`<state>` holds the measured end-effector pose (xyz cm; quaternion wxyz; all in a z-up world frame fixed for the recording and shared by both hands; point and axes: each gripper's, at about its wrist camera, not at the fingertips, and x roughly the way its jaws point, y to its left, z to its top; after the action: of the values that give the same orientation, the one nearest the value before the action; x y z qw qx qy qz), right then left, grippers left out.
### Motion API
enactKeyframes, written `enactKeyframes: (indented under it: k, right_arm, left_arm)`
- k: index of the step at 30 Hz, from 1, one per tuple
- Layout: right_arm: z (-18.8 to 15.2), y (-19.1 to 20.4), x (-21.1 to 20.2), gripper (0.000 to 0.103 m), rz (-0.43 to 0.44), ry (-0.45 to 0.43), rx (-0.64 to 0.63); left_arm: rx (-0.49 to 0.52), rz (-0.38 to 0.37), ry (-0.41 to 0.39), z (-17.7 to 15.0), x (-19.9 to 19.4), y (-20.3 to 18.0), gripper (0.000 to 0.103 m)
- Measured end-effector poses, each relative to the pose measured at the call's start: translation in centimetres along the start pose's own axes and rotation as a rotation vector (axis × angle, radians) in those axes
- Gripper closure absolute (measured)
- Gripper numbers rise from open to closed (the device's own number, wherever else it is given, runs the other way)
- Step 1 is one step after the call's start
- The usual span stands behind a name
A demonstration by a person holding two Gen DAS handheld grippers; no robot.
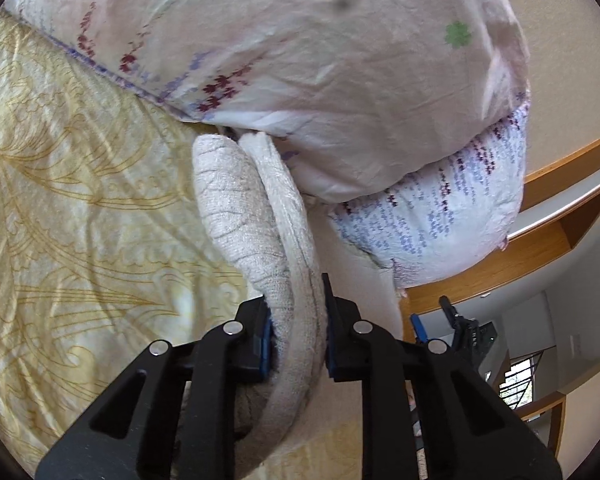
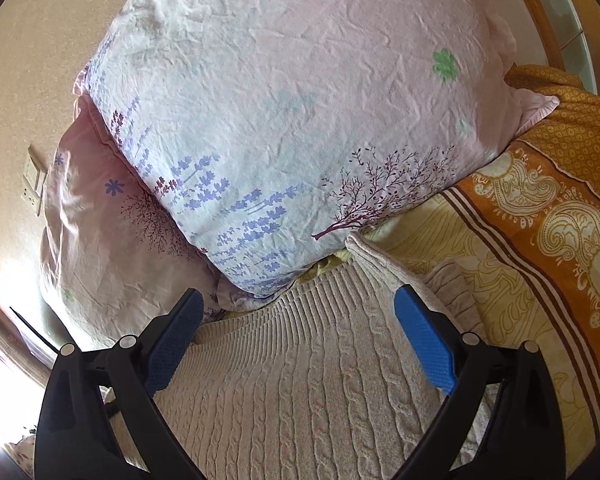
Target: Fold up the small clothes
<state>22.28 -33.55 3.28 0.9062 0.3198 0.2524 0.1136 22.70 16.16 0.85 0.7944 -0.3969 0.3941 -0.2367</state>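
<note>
The left gripper (image 1: 298,332) has its jaws pinching a doubled edge of the knit sweater (image 2: 300,380), whose fold runs toward 11 o'clock, to the pillow (image 1: 320,60). The right gripper (image 2: 300,344) hovers over the sweater on the bed (image 1: 80,200) — jaws spread, ribbed hem at 12 o'clock.

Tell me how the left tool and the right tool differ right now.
The left tool is shut on a bunched fold of the cream sweater; the right tool is open, gripping nothing.
The left tool's blue pads are mostly hidden by knit; the right tool's pads show in full, spread above the sweater's flat cable-knit.
Both are black with blue pads and point toward the pillows.
</note>
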Motion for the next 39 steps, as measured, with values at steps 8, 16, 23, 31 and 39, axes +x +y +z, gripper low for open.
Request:
enactKeyframes:
  k: [8, 16, 23, 31, 39]
  right_arm:
    - [0.8, -0.1, -1.9, 0.005, 0.014, -0.040, -0.001]
    - [1.5, -0.6, -2.8, 0.005, 0.027, -0.065, 0.026]
    - [1.5, -0.1, -2.9, 0.005, 0.056, -0.044, 0.007]
    - [0.6, 0.7, -0.1, 0.005, 0.263, 0.174, 0.039]
    - [-1.7, 0.5, 3.7, 0.016, 0.233, 0.422, 0.062]
  left_arm:
    - [0.010, -0.221, 0.009, -1.6, 3.1, -6.8, 0.088]
    - [-0.080, -0.273, 0.007, -2.3, 6.8, -8.5, 0.089]
    - [-0.095, -0.275, 0.008, -2.5, 8.4, -9.5, 0.089]
    - [-0.095, -0.247, 0.111, -5.1, 14.1, -10.9, 0.089]
    - [-0.142, -0.352, 0.176, -6.0, 14.8, -10.6, 0.050]
